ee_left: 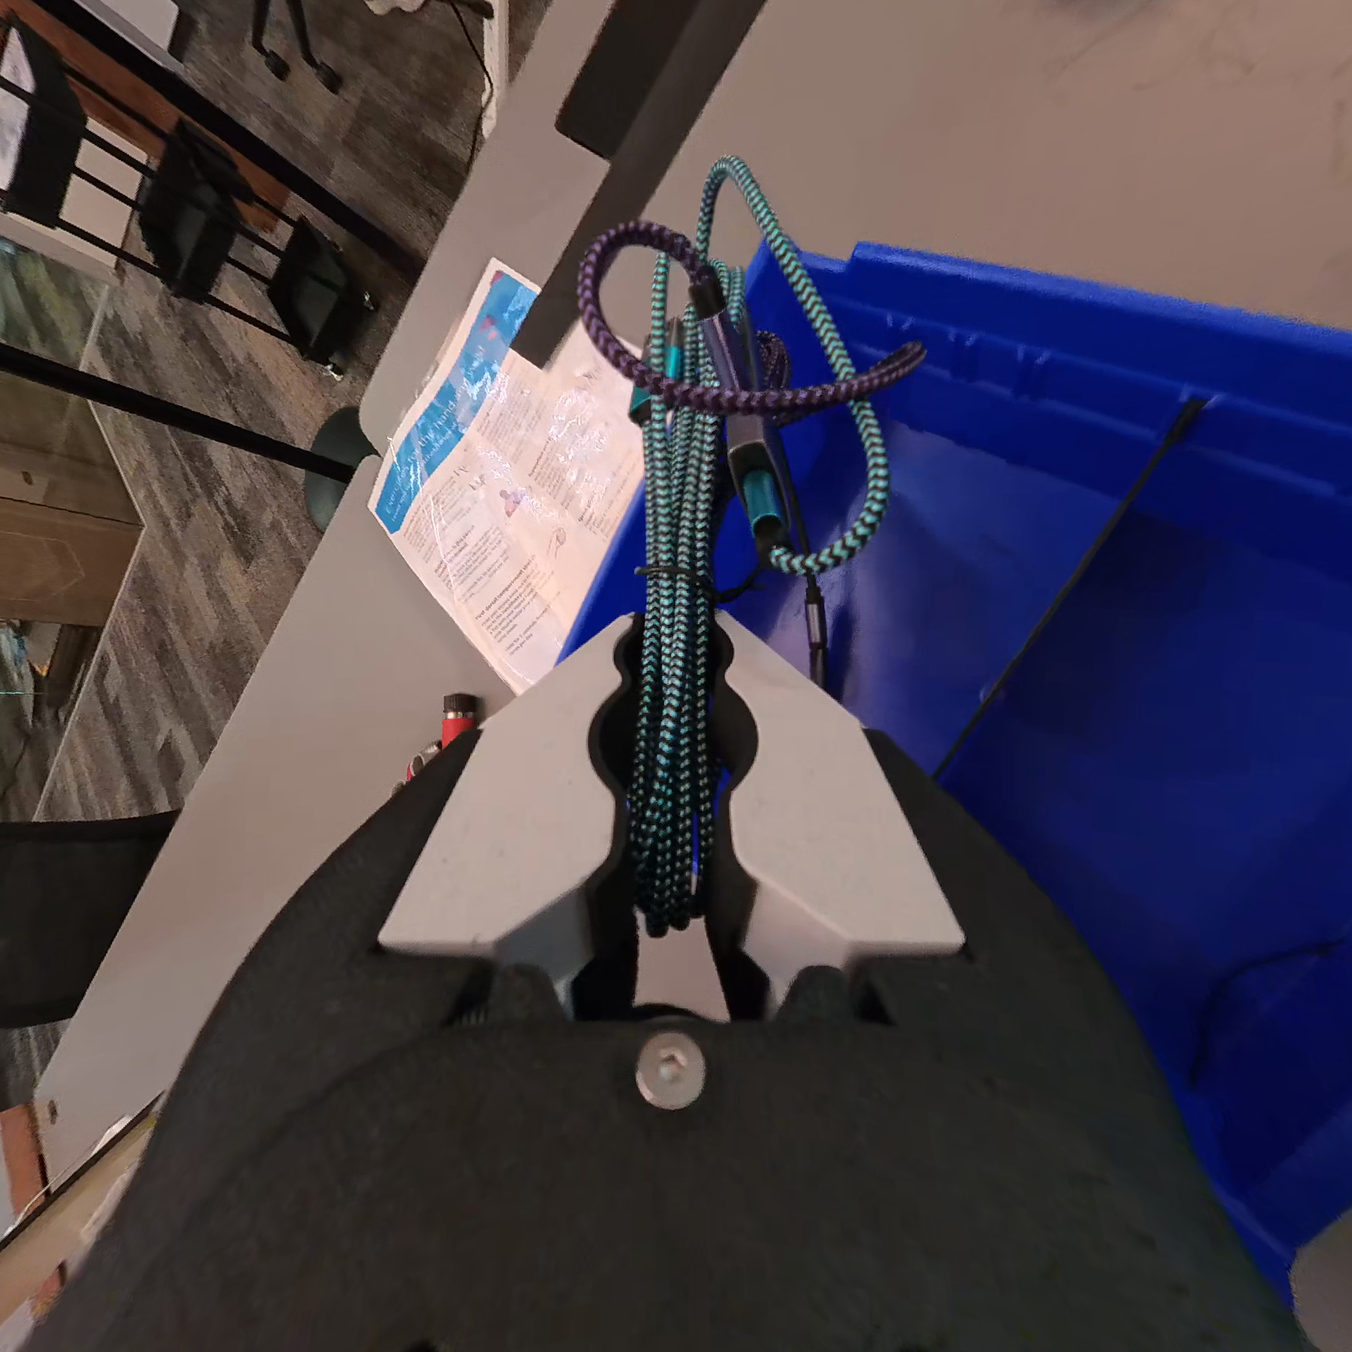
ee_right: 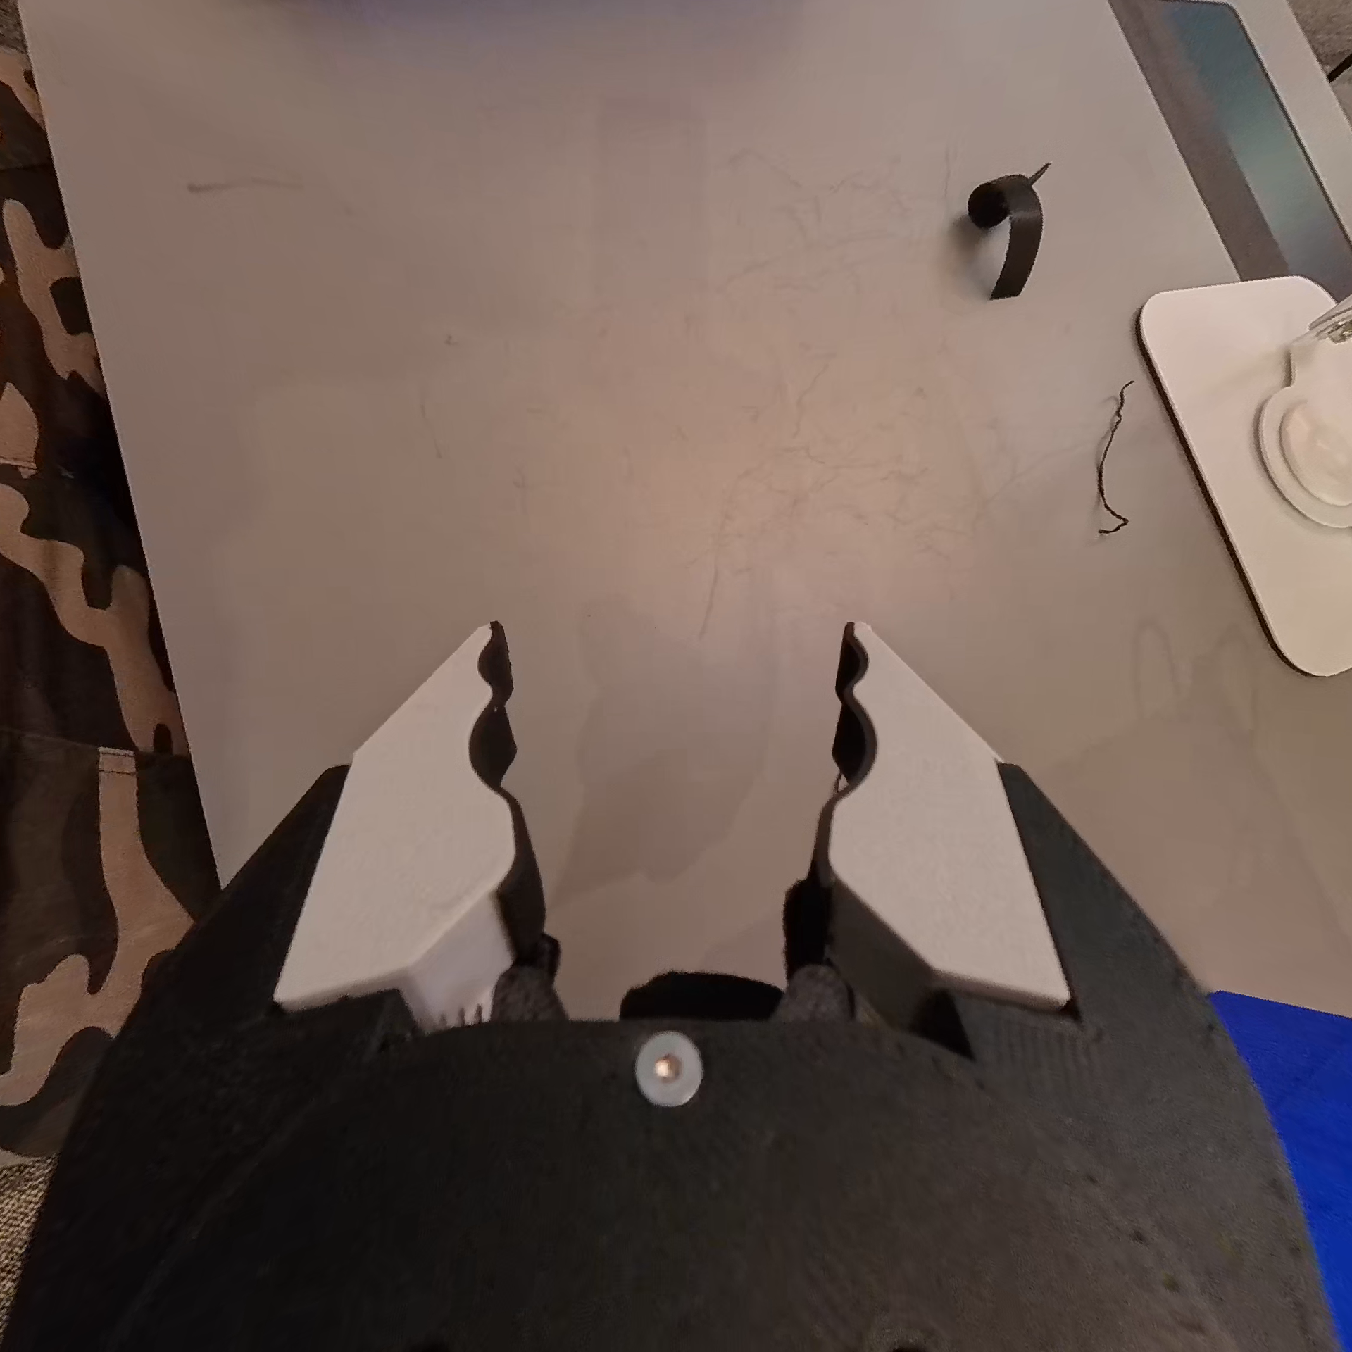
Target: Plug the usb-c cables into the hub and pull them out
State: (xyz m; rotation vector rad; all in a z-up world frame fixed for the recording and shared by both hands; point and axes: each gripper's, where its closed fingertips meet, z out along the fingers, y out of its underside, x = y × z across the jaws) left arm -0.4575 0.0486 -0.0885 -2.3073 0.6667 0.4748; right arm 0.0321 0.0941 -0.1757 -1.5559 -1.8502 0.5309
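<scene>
The left gripper (ee_left: 677, 636) is clamped on a bundle (ee_left: 669, 768) of teal-and-black braided cable, its two fingers pressed against the coils on either side. One thin black tie (ee_left: 669, 572) binds the bundle just past the fingertips. Beyond it the teal cable (ee_left: 870, 468) loops out, and one purple cable (ee_left: 731, 399) crosses it; two teal plugs (ee_left: 761, 490) show among the strands. All this hangs over the near corner of one blue bin (ee_left: 1097, 585), which stands on the table (ee_left: 1024, 146). One printed sheet (ee_left: 505, 475) lies by the table's edge beside the bin. The right gripper (ee_right: 671, 629) is spread wide with nothing between its fingers, over bare table (ee_right: 512, 366). One black strap (ee_right: 1006, 227) curls toward the far right, with one white pad (ee_right: 1207, 410) at the right edge. No hub is visible.
</scene>
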